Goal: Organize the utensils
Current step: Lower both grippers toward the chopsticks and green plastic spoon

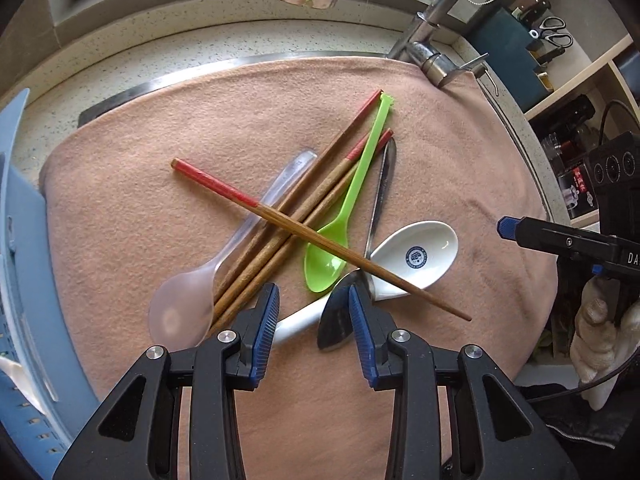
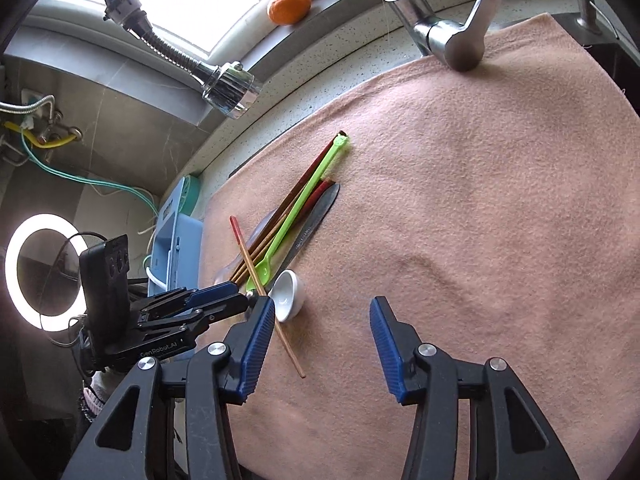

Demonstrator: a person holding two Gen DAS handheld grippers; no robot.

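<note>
1. In my left wrist view the left gripper point(image 1: 313, 304) sits at the bottom centre of the frame, its blue pads parted and nothing clamped between them; through the gap I see the white handle of the ceramic spoon and part of a dark metal spoon bowl.
2. The utensils lie in a crossed heap mid-frame on the pink cloth point(image 1: 160, 128) that covers the sink area.
3. One chopstick point(image 1: 320, 240) with a red end runs from centre left down to lower right, across the top of the others.
4. Three more chopsticks point(image 1: 296, 208) lie side by side, slanting from upper right to lower left.
5. The green spoon point(image 1: 326, 264) lies just right of them, bowl down-frame, handle pointing to the upper right.
6. The clear spoon point(image 1: 180, 312) is lower left, the white ceramic spoon point(image 1: 420, 256) right of centre, and the metal spoon point(image 1: 380, 196) slants between green and white.
7. In my right wrist view the right gripper point(image 2: 322, 320) hangs above bare cloth at bottom centre, fingers apart and empty, with the heap up and to its left.
8. A blue rack point(image 2: 176, 240) stands at the cloth's left edge, and the tap point(image 2: 452, 36) rises at the upper right.
</note>
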